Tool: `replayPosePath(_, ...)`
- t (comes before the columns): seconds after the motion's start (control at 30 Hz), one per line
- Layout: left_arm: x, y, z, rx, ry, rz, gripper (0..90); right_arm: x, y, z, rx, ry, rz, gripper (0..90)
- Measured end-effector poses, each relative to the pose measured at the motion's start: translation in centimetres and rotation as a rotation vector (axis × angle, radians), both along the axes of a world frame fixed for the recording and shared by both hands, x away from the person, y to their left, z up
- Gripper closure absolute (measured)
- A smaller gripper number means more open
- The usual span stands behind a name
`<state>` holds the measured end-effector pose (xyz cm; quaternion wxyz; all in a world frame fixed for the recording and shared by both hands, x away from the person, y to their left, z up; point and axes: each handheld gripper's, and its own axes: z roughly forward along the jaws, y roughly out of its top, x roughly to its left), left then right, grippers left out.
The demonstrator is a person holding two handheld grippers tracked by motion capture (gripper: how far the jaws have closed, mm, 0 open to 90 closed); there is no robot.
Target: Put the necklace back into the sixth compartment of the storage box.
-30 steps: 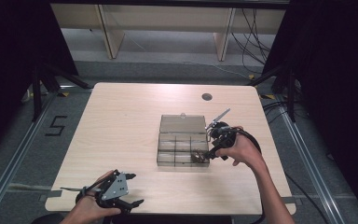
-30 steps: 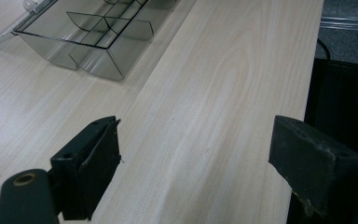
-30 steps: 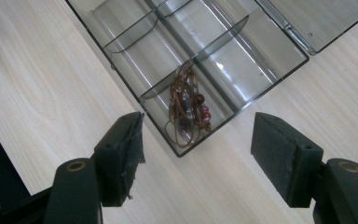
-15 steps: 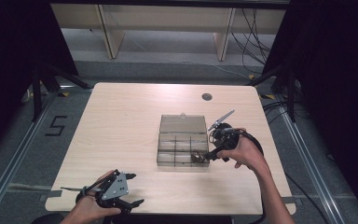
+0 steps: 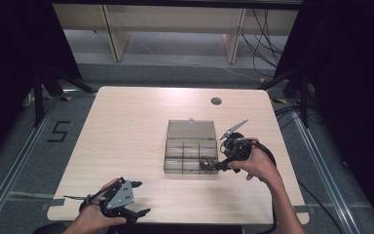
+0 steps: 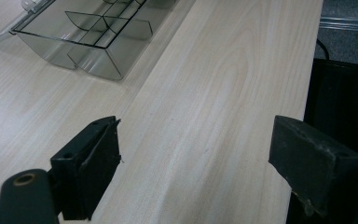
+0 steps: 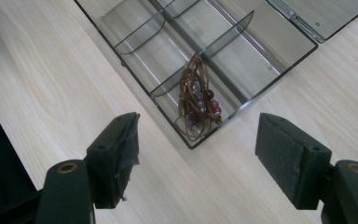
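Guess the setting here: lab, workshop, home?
Likely a lab recording station: bare wooden table ringed by black curtains, floor rails, loose cables, and a clear compartment box as the prop.

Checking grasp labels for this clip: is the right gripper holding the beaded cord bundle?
No: the right gripper has its jaws wide apart, while the beaded cord bundle lies in a corner compartment of the clear organizer box.

The bench (image 5: pixel 126 131) is pale wood-grain. The organiser box (image 7: pixel 242 46) is smoky clear grey. The beaded cord (image 7: pixel 196 100) is brown with red and teal beads. Both tongs' jaws are black.
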<state>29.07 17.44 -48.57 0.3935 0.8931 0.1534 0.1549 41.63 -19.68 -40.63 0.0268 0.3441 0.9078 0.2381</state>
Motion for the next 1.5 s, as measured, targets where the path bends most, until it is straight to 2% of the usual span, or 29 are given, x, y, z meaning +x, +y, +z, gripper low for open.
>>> replayPosePath(0.2,0.0,0.0,0.0,0.0,-0.009,0.006,15.8,-0.4,-0.1,-0.2,0.005,-0.005,-0.008,30.8)
replayPosePath(0.23,0.0,0.0,0.0,0.0,-0.009,0.006,15.8,-0.7,-0.1,-0.2,0.008,0.007,-0.024,30.7)
replayPosePath(0.27,0.0,0.0,0.0,-0.009,-0.011,0.004,15.7,-0.8,-0.2,-0.1,0.01,-0.009,-0.013,30.5)
replayPosePath(0.33,0.0,0.0,0.0,-0.012,-0.011,0.004,15.7,-1.0,-0.3,-0.2,0.02,-0.014,-0.014,30.3)
replayPosePath(0.37,0.0,0.0,0.0,-0.008,-0.013,0.006,15.7,-1.3,-0.3,-0.2,0.025,-0.003,-0.029,30.2)
replayPosePath(0.43,0.0,0.0,-0.1,-0.015,-0.011,0.004,15.7,-1.3,-0.4,-0.3,0.028,-0.019,-0.018,30.0)
replayPosePath(0.47,0.0,0.0,-0.1,-0.009,-0.01,0.003,15.7,-1.6,-0.4,-0.4,0.036,0.004,-0.034,29.9)
replayPosePath(0.53,0.0,0.0,-0.1,-0.01,-0.012,0.001,15.7,-1.8,-0.5,-0.4,0.026,-0.006,-0.041,29.8)
replayPosePath(0.57,0.0,0.0,-0.1,-0.014,-0.011,0.004,15.7,-2.0,-0.5,-0.6,0.038,-0.018,-0.02,29.7)
replayPosePath(0.63,0.0,0.0,-0.1,-0.015,-0.011,0.005,15.7,-2.1,-0.5,-0.6,0.038,-0.018,-0.021,29.6)
replayPosePath(0.67,0.1,0.0,-0.1,-0.015,-0.01,0.002,15.7,-2.1,-0.5,-0.7,0.037,-0.022,-0.025,29.5)
replayPosePath(0.7,0.1,0.0,-0.1,-0.01,-0.008,0.0,15.8,-2.4,-0.5,-0.7,0.027,-0.008,-0.051,29.2)
replayPosePath(0.77,0.0,0.0,-0.1,-0.013,-0.009,0.002,15.7,-2.4,-0.6,-1.0,0.049,-0.03,-0.028,28.8)
replayPosePath(0.8,0.0,0.0,-0.1,-0.012,-0.01,0.003,15.7,-2.6,-0.6,-1.0,0.047,-0.016,-0.047,28.7)
replayPosePath(0.83,0.0,0.0,-0.1,-0.013,-0.012,0.004,15.7,-2.6,-0.6,-1.1,0.053,-0.023,-0.033,28.7)
replayPosePath(0.93,0.0,0.0,-0.1,-0.027,-0.011,0.01,15.7,-2.8,-0.6,-1.2,0.042,-0.021,-0.054,28.5)
replayPosePath(0.97,0.0,0.0,-0.1,-0.028,-0.008,0.006,15.7,-2.8,-0.5,-1.4,0.054,-0.035,-0.05,28.4)
replayPosePath(1.07,0.0,0.0,-0.1,-0.016,-0.014,0.008,15.7,-3.0,-0.6,-1.4,0.051,-0.042,-0.056,28.1)
replayPosePath(1.23,0.0,0.0,0.0,-0.012,-0.015,0.003,15.7,-3.5,-0.7,-1.7,0.076,-0.057,-0.045,27.7)
replayPosePath(1.27,0.0,0.0,0.0,-0.026,-0.012,0.006,15.7,-3.6,-0.7,-1.8,0.07,-0.063,-0.05,27.6)
replayPosePath(1.3,-0.1,-0.1,-0.1,-0.05,-0.003,0.019,15.7,-3.5,-0.7,-2.0,0.085,-0.077,-0.032,27.6)
replayPosePath(1.33,-0.1,-0.1,-0.1,-0.047,-0.008,0.021,15.7,-3.6,-0.8,-2.0,0.093,-0.089,-0.031,27.4)
replayPosePath(1.5,-0.1,-0.1,-0.1,-0.049,-0.008,0.018,15.7,-4.1,-1.2,-2.3,0.104,-0.076,-0.062,27.0)
